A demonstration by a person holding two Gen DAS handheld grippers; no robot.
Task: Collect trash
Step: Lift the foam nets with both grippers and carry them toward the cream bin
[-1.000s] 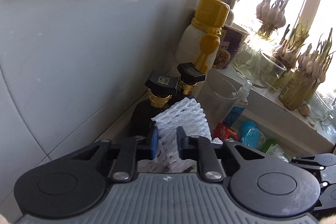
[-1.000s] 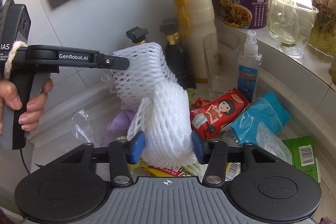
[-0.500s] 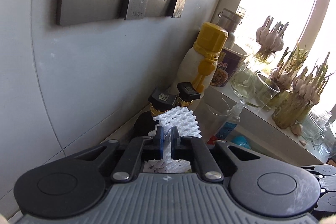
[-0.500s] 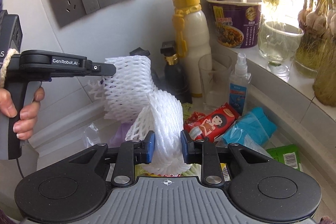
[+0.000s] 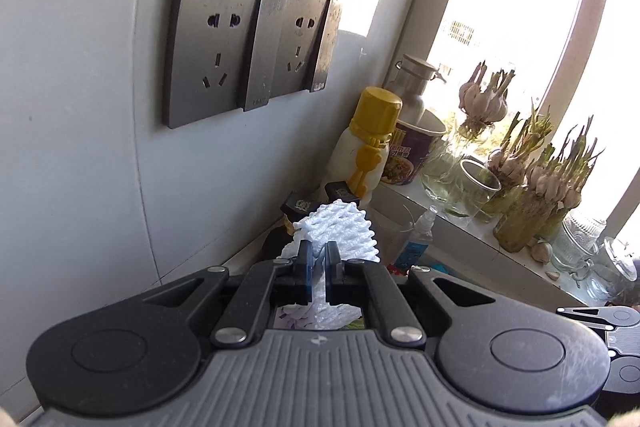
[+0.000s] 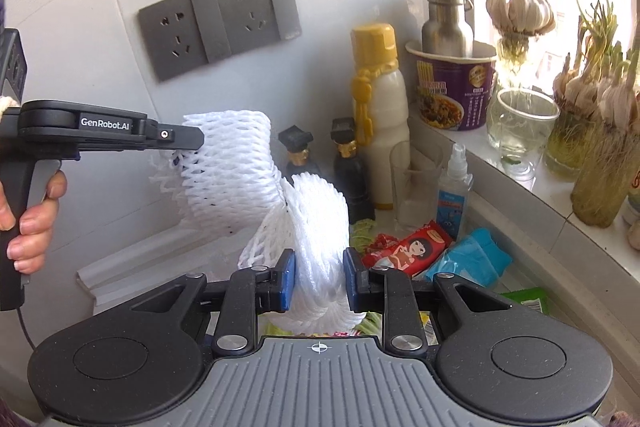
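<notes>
Each gripper holds a white foam fruit net, both lifted above the counter. My left gripper (image 5: pixel 317 269) is shut on one foam net (image 5: pixel 340 227); in the right wrist view the same gripper (image 6: pixel 188 143) shows side-on at left, pinching that net (image 6: pixel 228 167). My right gripper (image 6: pixel 319 283) is shut on a second foam net (image 6: pixel 320 227), which touches the first. Below lie a red snack wrapper (image 6: pixel 412 247), a blue plastic bag (image 6: pixel 472 259) and a green packet (image 6: pixel 524 297).
Against the tiled wall stand a yellow-capped bottle (image 6: pixel 378 107), two dark bottles (image 6: pixel 348 167), a glass (image 6: pixel 412 183) and a spray bottle (image 6: pixel 454 183). On the sill are a noodle cup (image 6: pixel 452 91), a steel flask (image 6: pixel 446 23) and garlic jars (image 6: pixel 520 67). Wall sockets (image 5: pixel 240 51) hang above.
Both grippers have risen with their nets, away from the trash pile. The left jaws closed tighter on their net; the right jaws closed on theirs.
</notes>
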